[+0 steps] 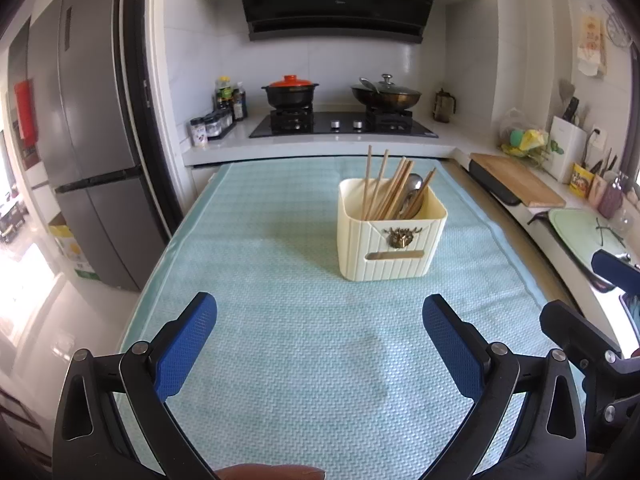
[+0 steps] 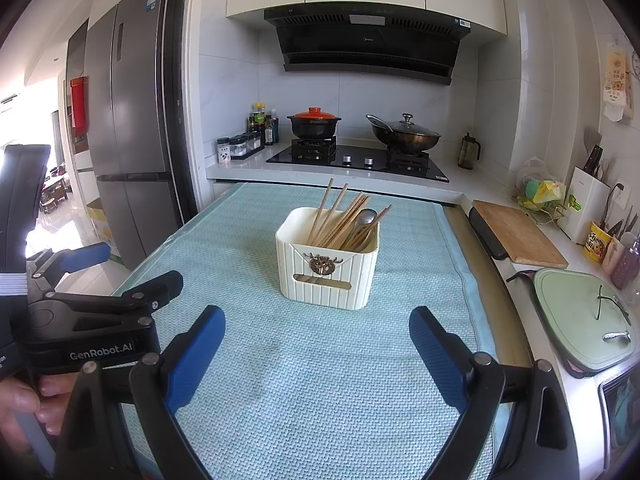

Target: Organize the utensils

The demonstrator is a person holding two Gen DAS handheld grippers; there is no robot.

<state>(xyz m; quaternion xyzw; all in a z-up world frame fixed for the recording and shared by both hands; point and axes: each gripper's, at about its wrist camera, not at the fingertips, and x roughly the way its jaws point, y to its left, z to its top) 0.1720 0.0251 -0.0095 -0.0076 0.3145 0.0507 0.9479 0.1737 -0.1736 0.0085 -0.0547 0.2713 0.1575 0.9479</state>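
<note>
Home kitchen, gas hob [image 1: 343,124], fridge [image 1: 92,152]

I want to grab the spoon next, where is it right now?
The spoon stands inside the cream utensil box among the chopsticks, toward the box's right side, on the blue mat in both views.

1. Utensil holder [image 1: 391,240]: cream, ribbed, square-sided box with rounded corners; bronze ornamental emblem and a horizontal slot on its front face. It stands upright on the light-blue mat.
2. Chopsticks [image 1: 387,188]: wooden, numerous, standing inside the holder, fanned and leaning, tips projecting above the rim.
3. Spoon [image 1: 412,188]: metal, inside the holder among the chopsticks, bowl end uppermost, leaning.
</note>
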